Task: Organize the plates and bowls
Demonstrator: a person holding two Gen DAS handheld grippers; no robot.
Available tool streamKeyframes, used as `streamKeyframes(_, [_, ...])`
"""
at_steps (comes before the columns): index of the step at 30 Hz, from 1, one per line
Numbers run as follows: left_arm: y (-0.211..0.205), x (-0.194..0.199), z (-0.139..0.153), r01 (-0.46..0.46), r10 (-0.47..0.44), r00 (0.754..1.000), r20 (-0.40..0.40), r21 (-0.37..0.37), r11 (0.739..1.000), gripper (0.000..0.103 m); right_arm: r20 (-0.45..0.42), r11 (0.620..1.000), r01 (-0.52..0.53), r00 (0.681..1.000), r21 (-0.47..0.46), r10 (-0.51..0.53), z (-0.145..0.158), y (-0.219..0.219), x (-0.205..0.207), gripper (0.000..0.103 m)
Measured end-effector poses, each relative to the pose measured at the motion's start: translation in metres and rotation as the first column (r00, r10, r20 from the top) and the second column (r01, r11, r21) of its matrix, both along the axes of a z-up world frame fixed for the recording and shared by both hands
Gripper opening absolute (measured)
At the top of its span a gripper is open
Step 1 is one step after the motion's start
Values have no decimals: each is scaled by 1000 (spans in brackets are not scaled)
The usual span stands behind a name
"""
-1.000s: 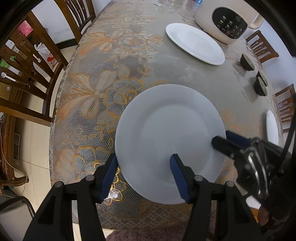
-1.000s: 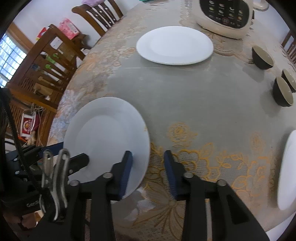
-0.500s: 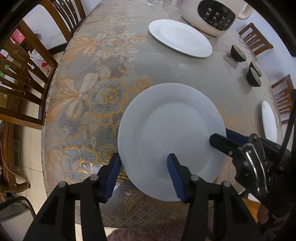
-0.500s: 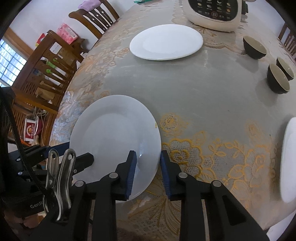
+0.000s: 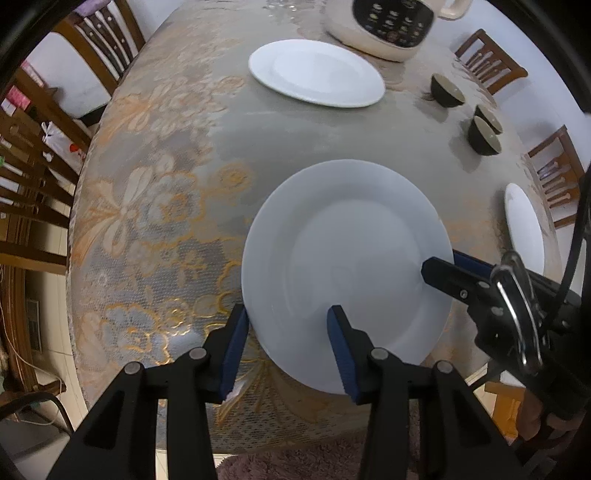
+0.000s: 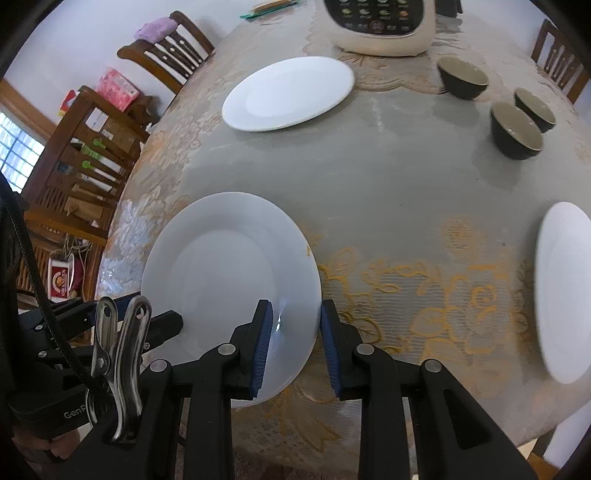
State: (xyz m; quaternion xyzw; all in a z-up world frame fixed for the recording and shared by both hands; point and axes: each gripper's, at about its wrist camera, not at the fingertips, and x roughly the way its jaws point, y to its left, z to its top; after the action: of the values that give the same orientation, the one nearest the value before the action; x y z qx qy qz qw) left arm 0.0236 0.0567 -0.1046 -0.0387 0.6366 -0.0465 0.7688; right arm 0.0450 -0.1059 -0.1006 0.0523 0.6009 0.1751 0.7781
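White plate (image 5: 347, 258) sits at the near edge of the table (image 5: 295, 136), both grippers on its rim. Left gripper (image 5: 288, 343) straddles the plate's near-left rim: jaws have just been closing, rim between them, left pad just outside the edge, right pad over the plate face; can't tell if they're pinching. Right gripper (image 6: 295, 339) straddles the near-right rim (image 6: 310, 295), jaws narrow, one pad over the plate face, the other outside the edge; contact can't be confirmed either. Second plate (image 5: 316, 72) toward the far side, in front of a cream rice cooker (image 5: 384, 26). Three dark bowls (image 6: 517, 129) grouped toward the far right edge, near each other. Third plate (image 6: 565, 291) at the right edge. Wooden chairs (image 5: 99, 33) around the table.
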Motion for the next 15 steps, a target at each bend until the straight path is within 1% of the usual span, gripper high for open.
streamKeyframes(15, [-53,18,10,59,-59,998,20,-13,998,46,31,997,72,997,-1,-72,15,-46,-5,29])
